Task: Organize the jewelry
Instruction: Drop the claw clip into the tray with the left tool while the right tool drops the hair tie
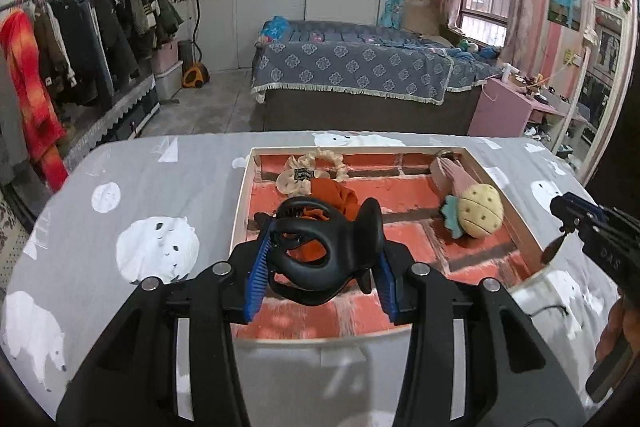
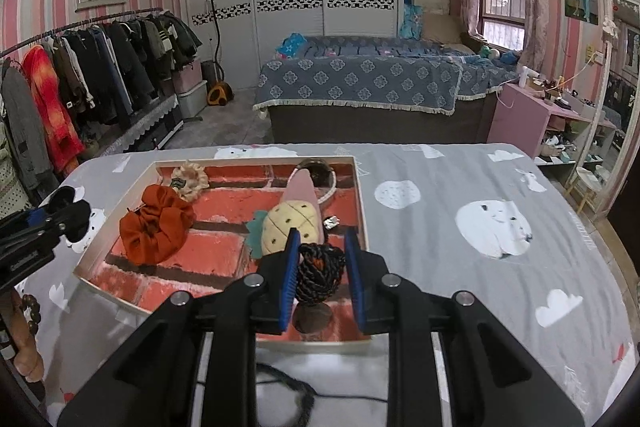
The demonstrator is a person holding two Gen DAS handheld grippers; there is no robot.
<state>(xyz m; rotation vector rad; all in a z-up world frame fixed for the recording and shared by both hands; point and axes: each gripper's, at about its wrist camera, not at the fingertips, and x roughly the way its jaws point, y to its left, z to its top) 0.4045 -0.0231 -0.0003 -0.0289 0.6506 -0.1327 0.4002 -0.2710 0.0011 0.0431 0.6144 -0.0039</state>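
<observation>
A shallow tray lined with a red brick pattern lies on the table. In it are an orange scrunchie, a beige scrunchie, a pineapple plush clip and a pink piece. My left gripper is shut on a black claw hair clip, held above the tray's near part. My right gripper is shut on a coiled black braided cord; a dark brown pendant hangs below it over the tray. A small silver item lies beside the pineapple clip.
The grey cloth with polar bears covers the table. A loose black cord trails on the cloth near the front edge. A hand with a bead bracelet shows at the left. Beyond the table are a bed and a clothes rack.
</observation>
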